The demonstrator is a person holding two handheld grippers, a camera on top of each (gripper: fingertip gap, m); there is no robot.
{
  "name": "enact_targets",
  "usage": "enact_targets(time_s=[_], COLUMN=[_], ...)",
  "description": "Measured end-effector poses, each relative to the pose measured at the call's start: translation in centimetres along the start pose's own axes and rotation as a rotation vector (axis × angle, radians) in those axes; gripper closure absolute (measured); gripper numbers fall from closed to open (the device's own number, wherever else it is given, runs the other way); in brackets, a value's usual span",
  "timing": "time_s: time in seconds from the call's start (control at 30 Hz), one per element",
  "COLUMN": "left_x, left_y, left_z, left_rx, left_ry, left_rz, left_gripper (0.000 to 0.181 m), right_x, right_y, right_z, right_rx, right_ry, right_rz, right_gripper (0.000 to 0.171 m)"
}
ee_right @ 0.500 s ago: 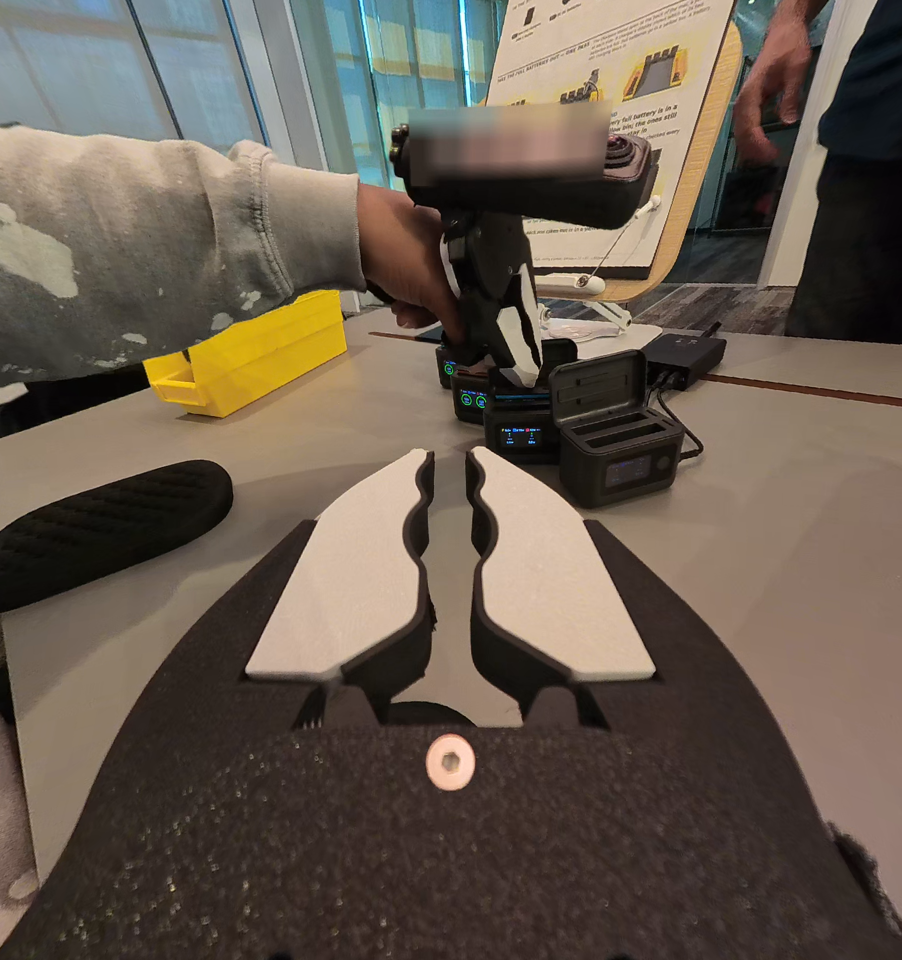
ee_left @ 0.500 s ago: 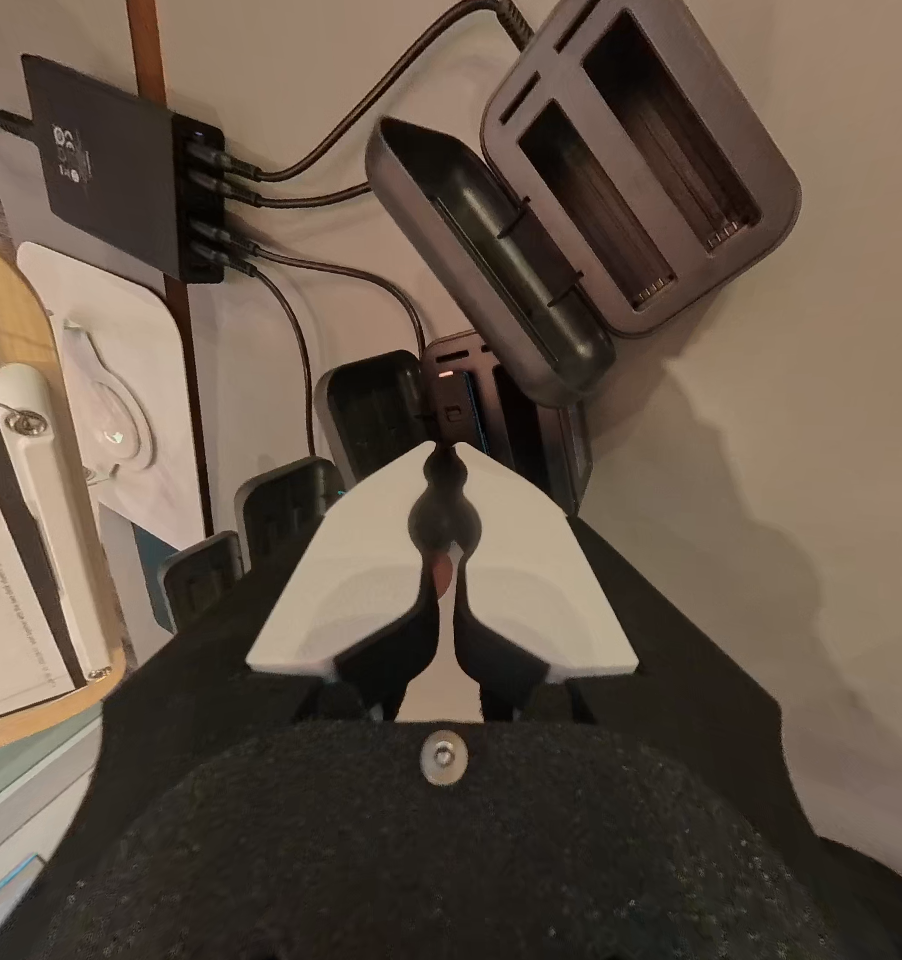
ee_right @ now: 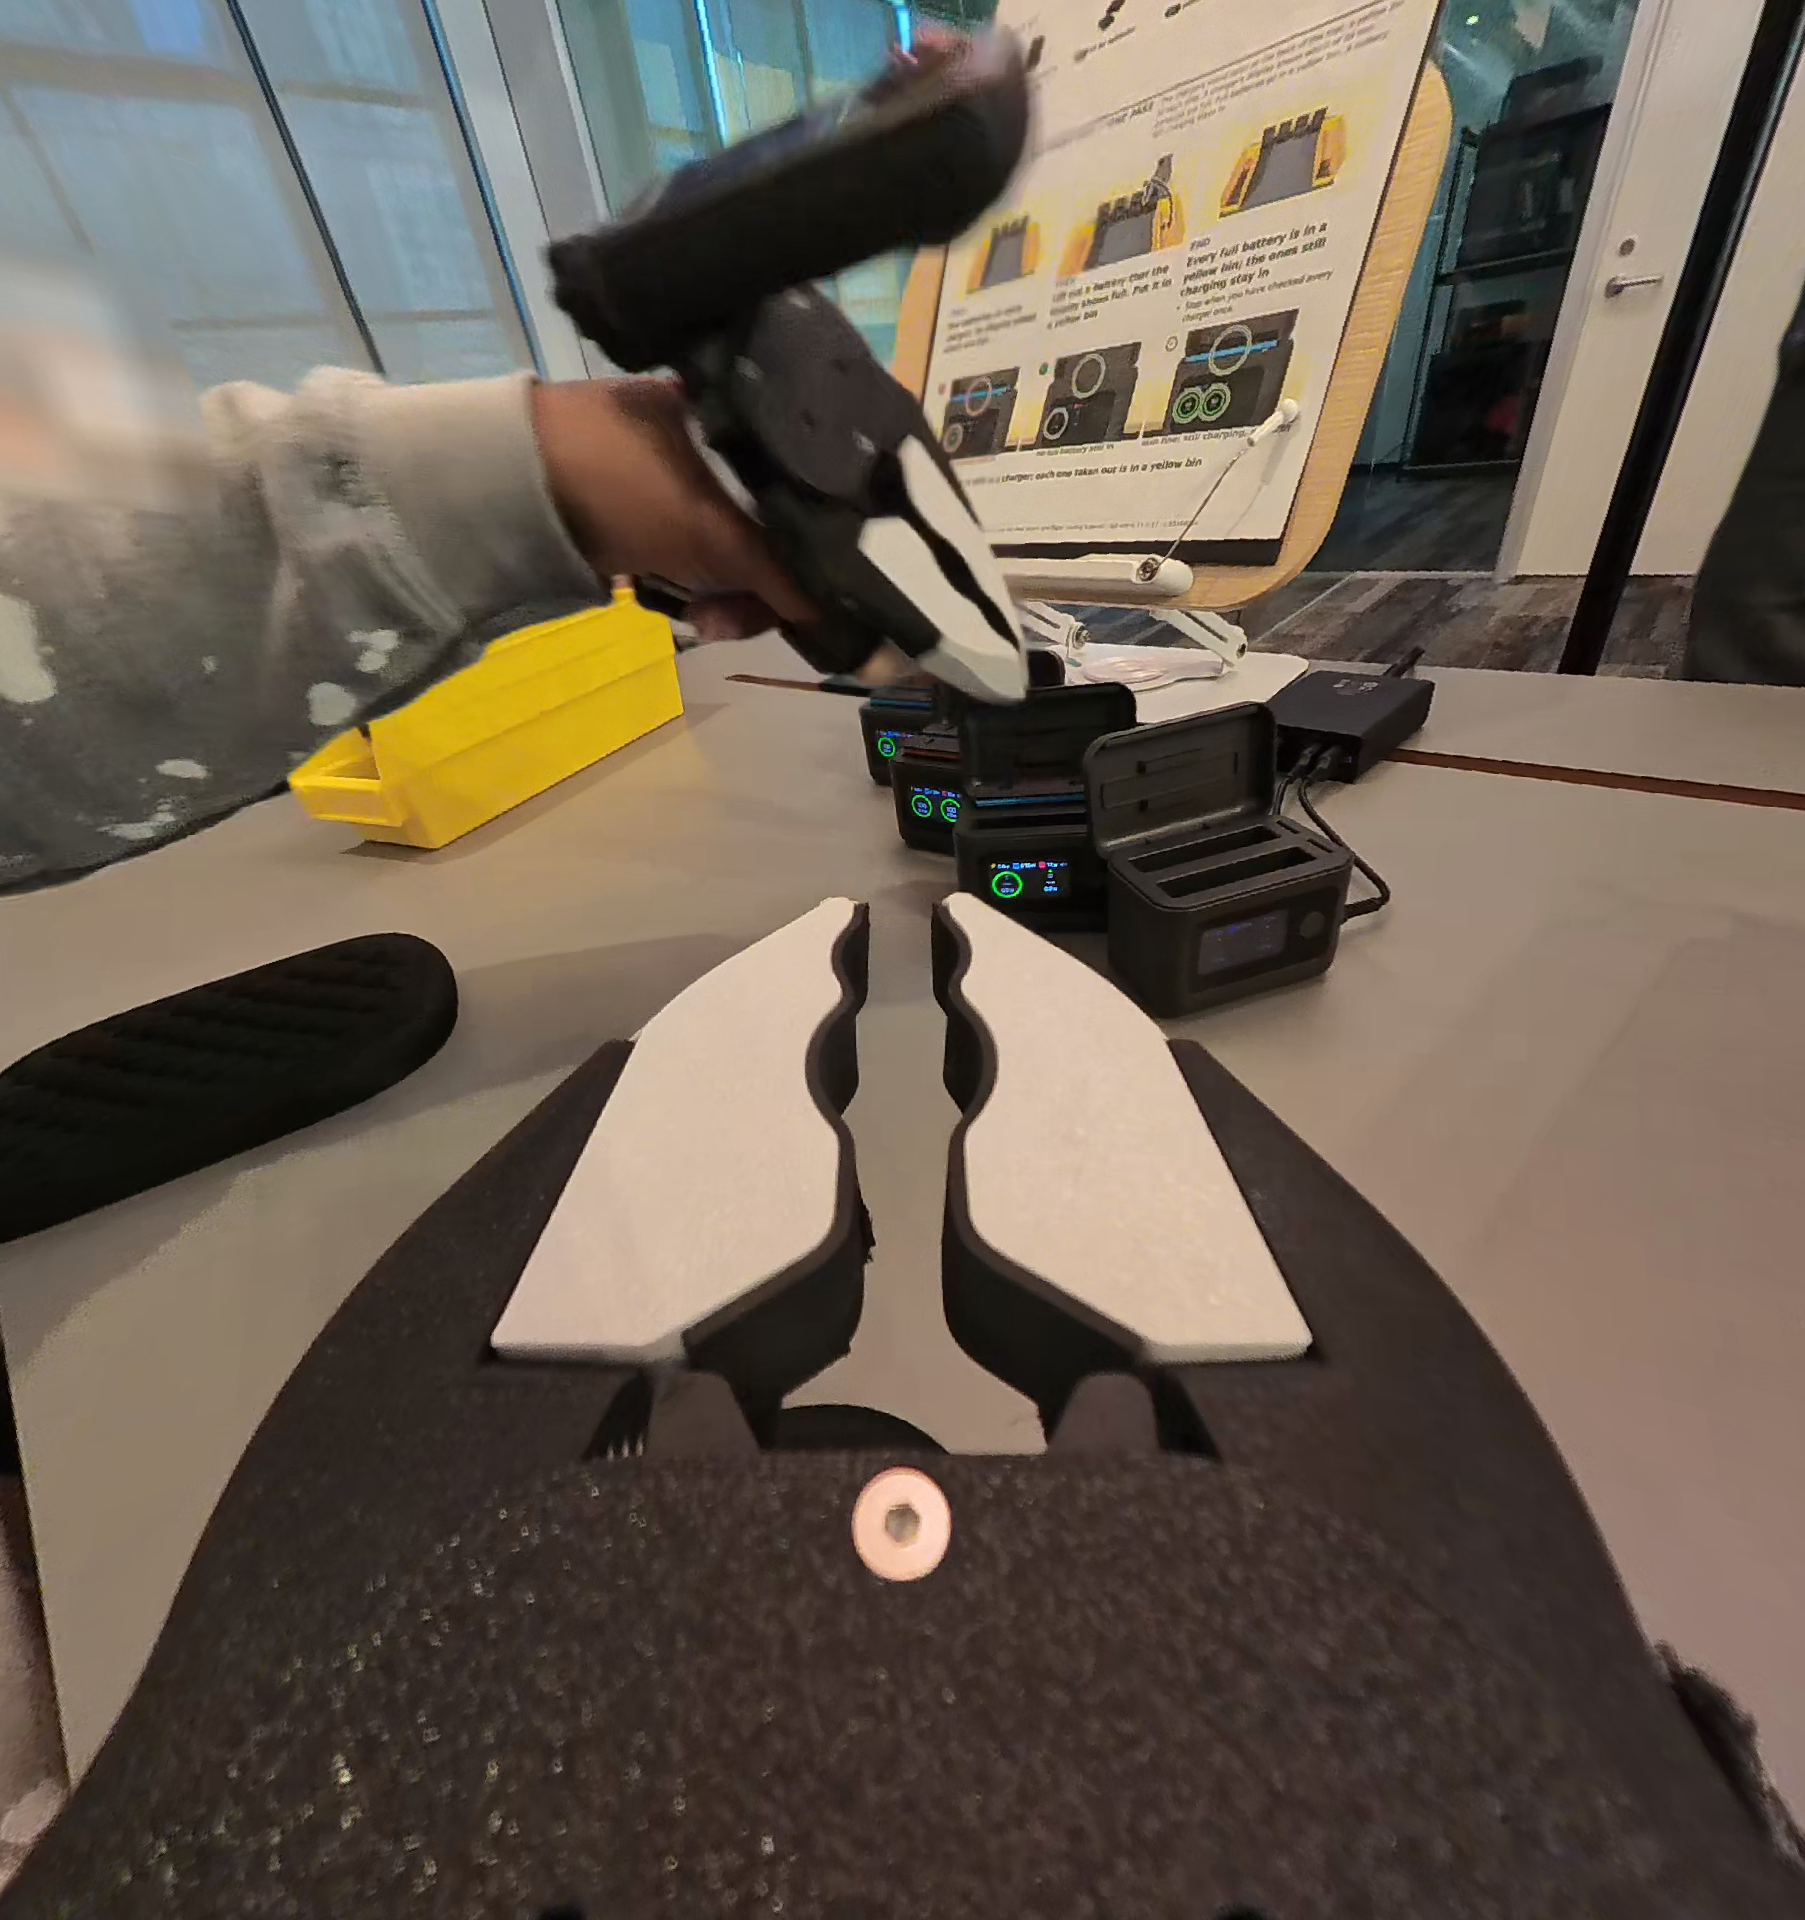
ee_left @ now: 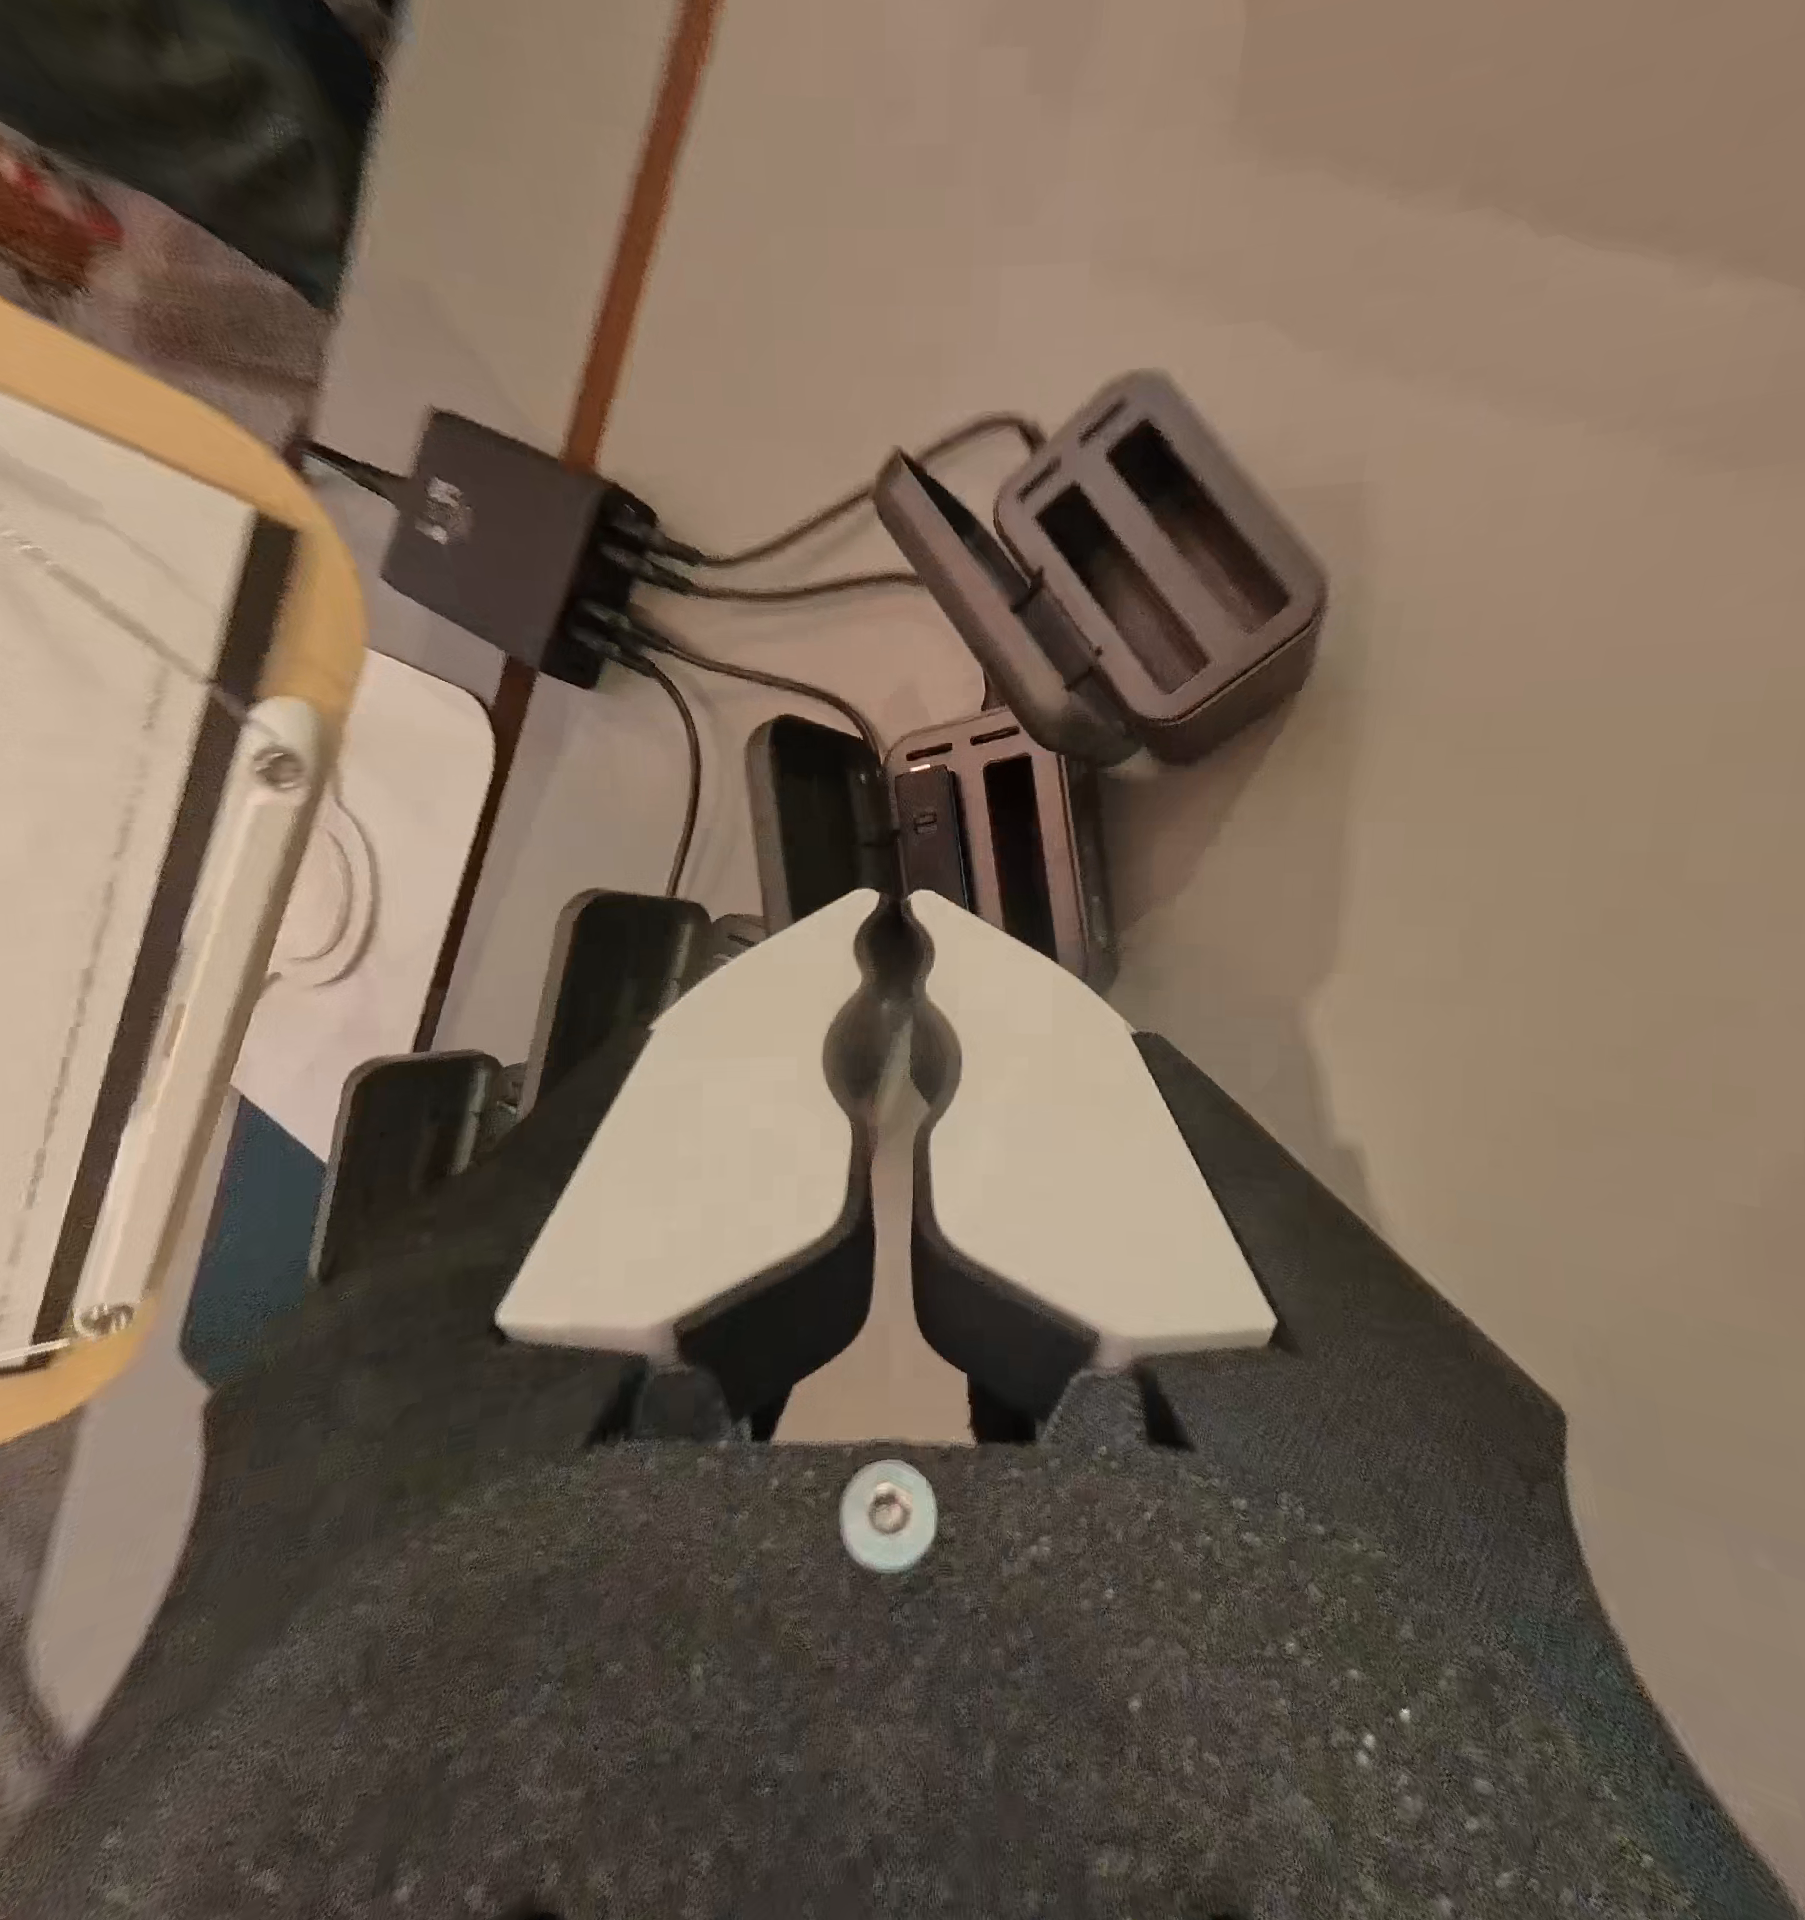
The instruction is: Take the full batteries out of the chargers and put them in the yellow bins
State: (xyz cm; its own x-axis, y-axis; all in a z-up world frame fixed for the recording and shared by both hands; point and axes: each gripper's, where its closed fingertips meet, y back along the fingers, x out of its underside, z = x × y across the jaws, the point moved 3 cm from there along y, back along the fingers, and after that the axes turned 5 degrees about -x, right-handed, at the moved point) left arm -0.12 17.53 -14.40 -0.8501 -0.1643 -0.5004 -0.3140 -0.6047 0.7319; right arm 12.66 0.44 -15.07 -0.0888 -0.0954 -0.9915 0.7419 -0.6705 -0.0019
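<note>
Table point(ee_right: 1552, 1039) grey, windows point(ee_right: 98, 177) behind; left fingers point(ee_left: 965, 977) closed empty, right fingers point(ee_right: 732, 1122) slightly apart, empty.

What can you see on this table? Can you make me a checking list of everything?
Surface: grey table with a brown strip across its far part.
Job's things: four black chargers in a row, lids open; the nearest charger has both slots empty; the second charger holds one battery; yellow bin to the left.
Clutter: black ribbed pad at the table's left edge.
Grippers: left gripper shut, empty, tilted down over the chargers; right gripper slightly open, empty.
Cables: four run from the black power hub to the chargers.
Surroundings: instruction board on a stand, windows, a door.
</note>
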Motion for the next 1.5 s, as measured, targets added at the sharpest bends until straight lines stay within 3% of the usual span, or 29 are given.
enact_targets(time_s=[0.13, 0.3, 0.43, 0.6, 0.8, 0.97, 1.3, 1.5], left_x=[1.4, 7.0, 13.4, 21.8, 30.0, 34.5, 37.8, 38.9], left_y=[6.5, 14.6, 19.2, 22.6, 24.1, 24.1, 21.8, 19.0], left_z=[0.7, 1.6, 2.9, 4.5, 5.5, 5.9, 7.3, 8.4], left_rx=[-0.053, -0.190, -0.325, -0.440, -0.483, -0.470, -0.277, -0.156], left_ry=[0.146, 0.357, 0.473, 0.561, 0.600, 0.568, 0.344, 0.100], left_rz=[-0.247, -0.454, -0.462, -0.346, -0.168, -0.048, 0.158, 0.427], left_gripper=[0.175, 0.170, 0.162, 0.153, 0.147, 0.145, 0.143, 0.133], right_x=[0.1, 0.2, 0.5, 0.9, 1.4, 1.6, 2.2, 2.2], right_y=[0.0, -0.2, -0.5, -0.8, -1.1, -1.3, -1.8, -1.8], right_z=[0.0, -0.1, -0.3, -0.2, -0.2, -0.2, -0.3, -0.2], right_rx=[0.006, 0.024, 0.039, 0.053, 0.067, 0.079, 0.084, 0.096], right_ry=[0.007, 0.020, 0.029, 0.050, 0.071, 0.088, 0.095, 0.117], right_rz=[0.003, 0.018, 0.041, 0.073, 0.107, 0.130, 0.177, 0.179], right_gripper=[0.160, 0.160, 0.160, 0.160, 0.160, 0.160, 0.160, 0.160])
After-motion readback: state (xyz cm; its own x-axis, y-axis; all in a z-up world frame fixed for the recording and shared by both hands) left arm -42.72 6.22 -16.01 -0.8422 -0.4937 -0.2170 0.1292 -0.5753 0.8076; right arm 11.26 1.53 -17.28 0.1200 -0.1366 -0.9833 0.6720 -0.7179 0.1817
